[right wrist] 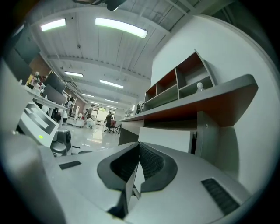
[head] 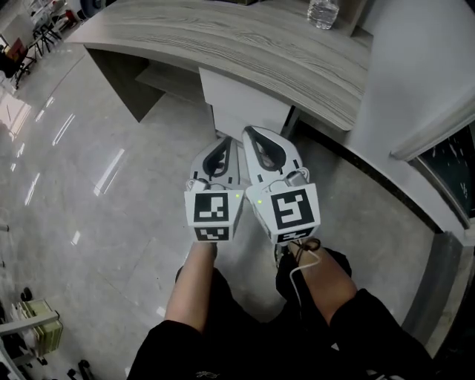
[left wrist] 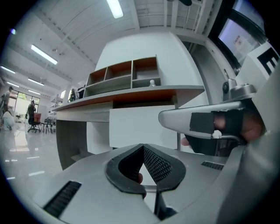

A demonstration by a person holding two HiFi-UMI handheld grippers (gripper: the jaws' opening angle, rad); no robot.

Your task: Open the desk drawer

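The white drawer unit (head: 245,104) hangs under the curved grey wood-grain desk top (head: 245,52); its plain white front (left wrist: 140,127) (right wrist: 168,136) faces both gripper views. My left gripper (head: 223,146) and right gripper (head: 252,135) are held side by side, pointing at the drawer front and a short way off it. In the left gripper view the left gripper (left wrist: 143,147) has its pads meeting at the tip, with nothing between them. The right gripper (right wrist: 139,144) stands the same way, shut and empty. No handle shows on the drawer.
A water bottle (head: 323,13) stands on the desk at the back. A white column (head: 423,67) rises on the right, close to the desk's end. Open shelves (left wrist: 124,75) sit on the desk. Glossy floor (head: 89,171) spreads to the left, with people and chairs far off.
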